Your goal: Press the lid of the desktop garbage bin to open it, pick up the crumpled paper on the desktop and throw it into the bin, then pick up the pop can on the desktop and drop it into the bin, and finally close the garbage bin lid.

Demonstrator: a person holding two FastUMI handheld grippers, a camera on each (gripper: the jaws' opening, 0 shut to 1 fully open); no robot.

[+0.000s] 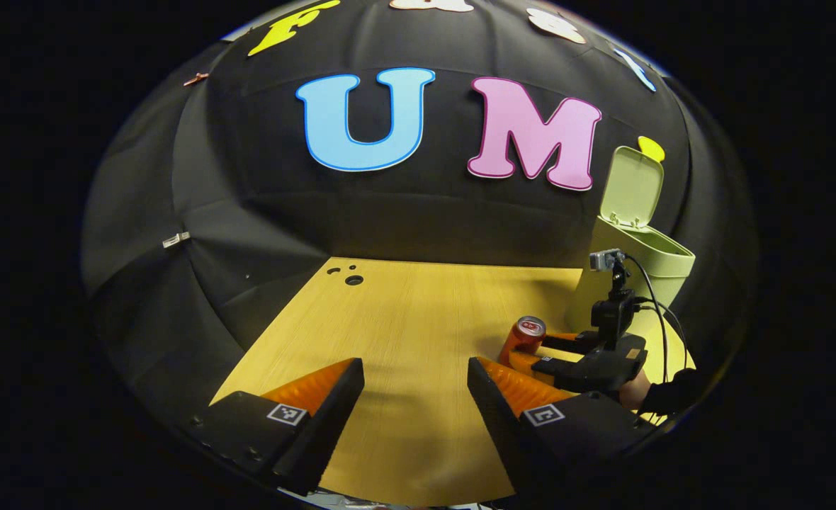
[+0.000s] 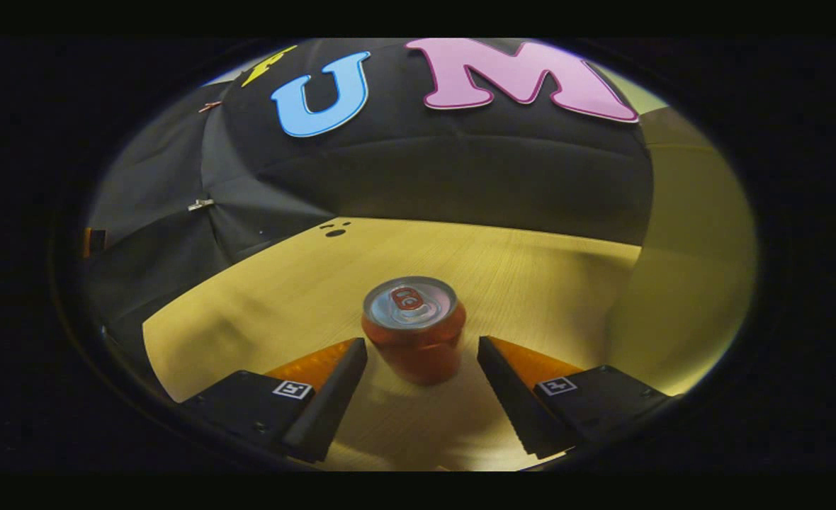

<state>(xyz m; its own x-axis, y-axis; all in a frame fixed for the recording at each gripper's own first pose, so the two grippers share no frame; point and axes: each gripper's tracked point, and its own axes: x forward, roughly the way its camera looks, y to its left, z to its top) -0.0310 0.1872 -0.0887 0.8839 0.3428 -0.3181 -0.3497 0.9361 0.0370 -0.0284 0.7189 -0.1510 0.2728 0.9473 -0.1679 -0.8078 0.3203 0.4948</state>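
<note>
An orange pop can stands upright on the wooden desktop, silver top and pull tab facing up. My right gripper is open around it, one finger on each side with a small gap to the can. In the left gripper view the same can sits in front of the pale green bin, whose lid stands up open. My left gripper is open over bare desktop, to the left of the can, with nothing between its fingers.
The bin's side rises close on the right of the can. A hand in a dark sleeve holds the right gripper, with cables running behind it. Small holes mark the desktop's far left corner. Black cloth walls close in the back and the left.
</note>
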